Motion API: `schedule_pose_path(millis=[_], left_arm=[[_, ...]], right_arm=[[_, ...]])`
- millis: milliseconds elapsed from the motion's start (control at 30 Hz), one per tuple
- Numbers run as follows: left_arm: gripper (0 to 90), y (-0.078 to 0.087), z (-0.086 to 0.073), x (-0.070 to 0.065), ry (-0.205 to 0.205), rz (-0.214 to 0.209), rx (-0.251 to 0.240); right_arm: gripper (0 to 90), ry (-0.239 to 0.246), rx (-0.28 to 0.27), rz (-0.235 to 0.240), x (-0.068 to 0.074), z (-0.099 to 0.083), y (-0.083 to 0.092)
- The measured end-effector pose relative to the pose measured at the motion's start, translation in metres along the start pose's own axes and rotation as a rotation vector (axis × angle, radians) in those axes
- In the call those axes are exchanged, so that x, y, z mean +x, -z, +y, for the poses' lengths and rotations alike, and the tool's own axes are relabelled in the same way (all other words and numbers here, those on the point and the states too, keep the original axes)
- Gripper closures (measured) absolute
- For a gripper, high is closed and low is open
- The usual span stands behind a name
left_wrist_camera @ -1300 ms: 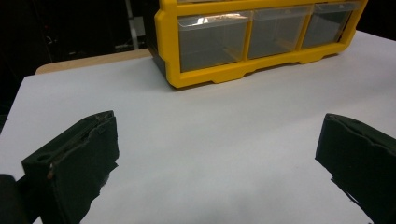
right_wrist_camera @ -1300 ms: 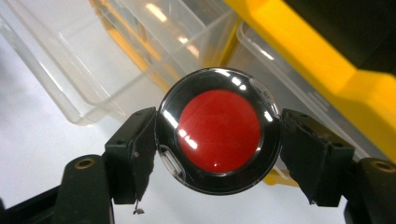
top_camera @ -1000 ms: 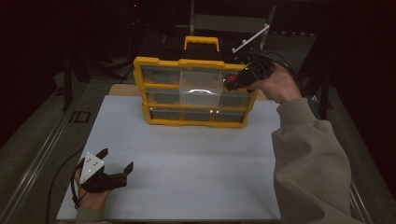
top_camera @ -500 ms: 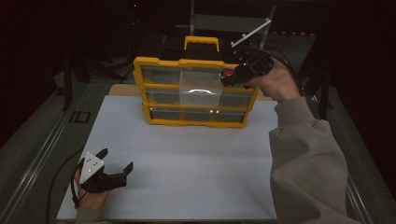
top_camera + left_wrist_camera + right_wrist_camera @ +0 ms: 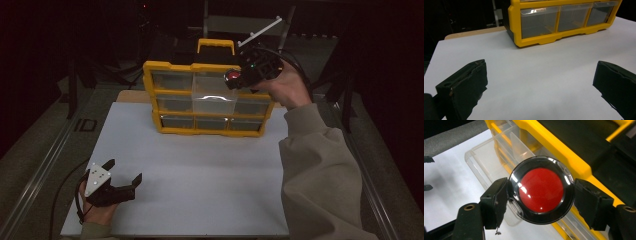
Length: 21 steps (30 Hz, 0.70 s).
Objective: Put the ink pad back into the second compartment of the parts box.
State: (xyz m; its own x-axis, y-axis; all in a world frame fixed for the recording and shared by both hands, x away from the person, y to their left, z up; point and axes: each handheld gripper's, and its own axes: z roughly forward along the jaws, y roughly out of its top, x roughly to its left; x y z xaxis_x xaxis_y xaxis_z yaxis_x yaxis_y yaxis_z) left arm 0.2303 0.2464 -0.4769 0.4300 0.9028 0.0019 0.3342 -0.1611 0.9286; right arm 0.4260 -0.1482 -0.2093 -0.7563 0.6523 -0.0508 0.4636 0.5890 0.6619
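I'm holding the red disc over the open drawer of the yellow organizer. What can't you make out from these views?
- Open drawer, right gripper view: the red disc in the right gripper covers most of its floor.
- Organizer, high view: drawer contents too dim and small to tell.
- Organizer top rows, left gripper view: cut off by the upper edge.
- Left gripper: jaws cut off at the frame's bottom and right.

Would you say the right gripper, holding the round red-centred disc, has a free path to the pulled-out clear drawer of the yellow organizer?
Probably yes. The right gripper holds the disc just above the open drawer of the organizer, with nothing visible between them.
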Motion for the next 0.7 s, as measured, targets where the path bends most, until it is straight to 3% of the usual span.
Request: schedule_pose_path(millis=[233, 700], left_arm=[[0.0, 0.0, 0.0, 0.0, 0.0, 0.002, 0.0], [0.0, 0.0, 0.0, 0.0, -0.001, 0.003, 0.002]], right_arm=[[29.6, 0.018, -0.015, 0.006, 0.01, 0.002, -0.007], [29.6, -0.007, -0.033, 0.019, 0.014, 0.003, -0.018]])
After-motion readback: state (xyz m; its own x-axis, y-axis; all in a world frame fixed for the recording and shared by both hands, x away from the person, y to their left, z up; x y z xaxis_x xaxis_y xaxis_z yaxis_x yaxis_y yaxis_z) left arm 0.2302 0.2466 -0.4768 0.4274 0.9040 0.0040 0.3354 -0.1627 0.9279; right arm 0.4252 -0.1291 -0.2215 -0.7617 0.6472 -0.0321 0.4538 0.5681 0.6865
